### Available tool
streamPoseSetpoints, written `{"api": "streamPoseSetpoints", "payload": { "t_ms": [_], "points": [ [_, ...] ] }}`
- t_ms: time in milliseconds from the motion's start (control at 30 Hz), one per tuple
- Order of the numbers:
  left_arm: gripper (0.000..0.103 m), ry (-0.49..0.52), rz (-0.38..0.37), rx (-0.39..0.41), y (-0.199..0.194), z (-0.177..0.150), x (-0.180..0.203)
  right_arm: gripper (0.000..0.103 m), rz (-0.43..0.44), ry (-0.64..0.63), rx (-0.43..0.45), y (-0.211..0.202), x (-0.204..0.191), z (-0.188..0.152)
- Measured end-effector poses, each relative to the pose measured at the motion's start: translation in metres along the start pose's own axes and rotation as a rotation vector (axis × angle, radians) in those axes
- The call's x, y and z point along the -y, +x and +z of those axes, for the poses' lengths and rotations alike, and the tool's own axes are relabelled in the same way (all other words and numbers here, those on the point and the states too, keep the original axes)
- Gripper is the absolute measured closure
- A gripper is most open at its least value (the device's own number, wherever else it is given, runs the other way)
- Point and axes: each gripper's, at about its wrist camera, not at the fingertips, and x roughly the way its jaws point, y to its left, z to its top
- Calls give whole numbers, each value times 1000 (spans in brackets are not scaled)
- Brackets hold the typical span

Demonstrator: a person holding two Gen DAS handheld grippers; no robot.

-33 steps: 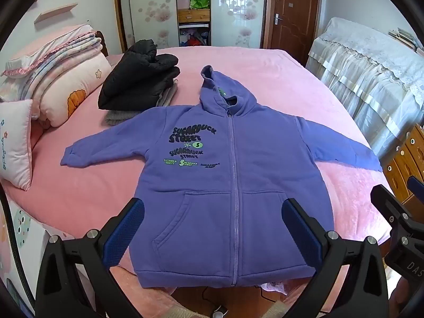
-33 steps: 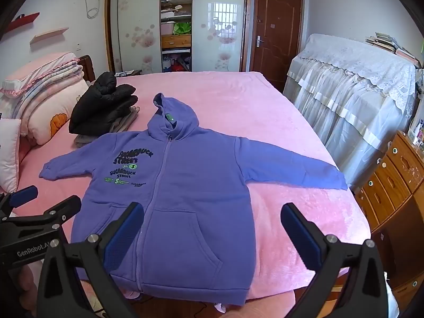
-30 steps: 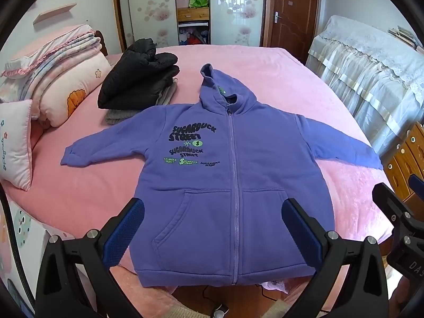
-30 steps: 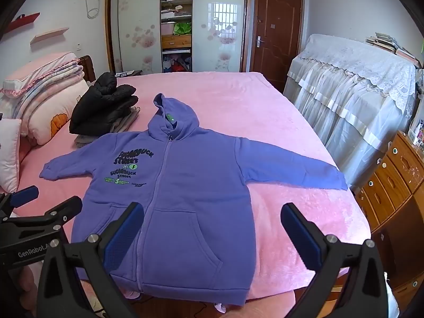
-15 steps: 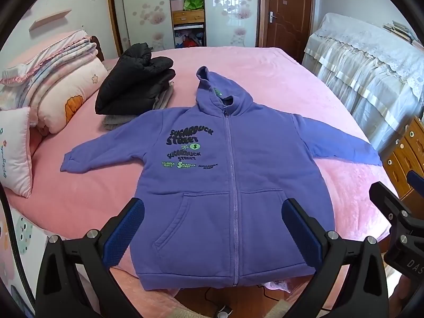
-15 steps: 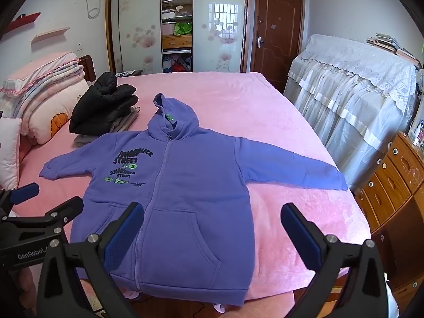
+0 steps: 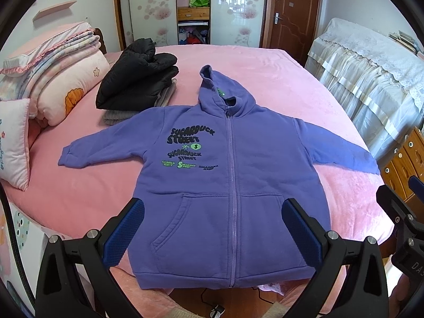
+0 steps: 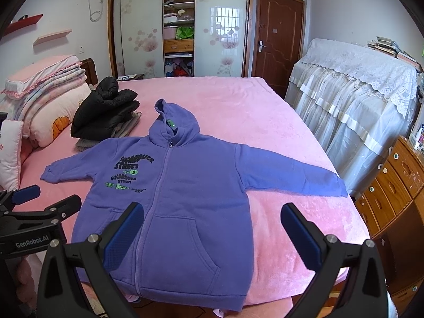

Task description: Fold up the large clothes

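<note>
Only rightward, dresser (image 8: 392, 185) (wooden drawers).

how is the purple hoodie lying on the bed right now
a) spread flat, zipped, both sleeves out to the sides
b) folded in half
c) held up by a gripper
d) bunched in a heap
a: the purple hoodie lies flat on the bed, zip closed, sleeves stretched out, and both grippers are open and clear of it.

purple hoodie (image 7: 233, 185) with black and green lettering, pink bedspread (image 7: 254, 74), black jacket (image 7: 137, 79), blue tool pads (image 7: 124, 232)
</note>
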Motion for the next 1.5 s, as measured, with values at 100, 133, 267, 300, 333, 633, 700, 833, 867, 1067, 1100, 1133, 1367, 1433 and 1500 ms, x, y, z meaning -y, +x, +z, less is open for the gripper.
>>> {"api": "streamPoseSetpoints", "payload": {
  "t_ms": [100,133,267,300,333,633,700,833,867,1067,1100,1133,1367,1433,1500],
  "points": [
    [0,0,3,2,0,3,1,0,-1,-3,10,-1,1,2],
    [0,1,9,2,0,3,2,0,1,-3,12,-2,2,3],
    [0,-12,-5,12,-2,4,2,0,4,-2,17,-4,4,4],
    [0,-19,-8,17,-2,4,1,0,3,-3,18,-5,4,5],
    [0,-26,-9,22,-3,4,1,0,3,-4,20,-5,4,5],
    [0,-25,-11,31,-9,10,0,0,17,-2,29,-12,10,10],
    [0,-24,-16,29,-10,12,-1,0,17,-3,34,-13,11,12],
    [0,-31,-15,34,-12,15,-1,0,20,-3,44,-16,12,16],
    [0,-31,-18,32,-12,15,-1,0,20,-3,47,-17,12,16],
    [0,-33,-20,33,-16,18,0,0,26,-1,54,-18,13,19],
    [0,-34,-21,34,-16,18,0,0,26,-1,53,-18,13,19],
    [0,-34,-22,33,-16,18,0,0,27,-2,53,-18,12,19],
    [0,-21,-13,34,-17,20,3,0,29,-9,52,-19,8,21],
    [0,-15,-11,35,-18,21,4,0,29,-8,51,-19,8,22],
    [0,-13,-9,35,-18,21,4,0,26,-12,52,-19,9,21]
  ]
}}
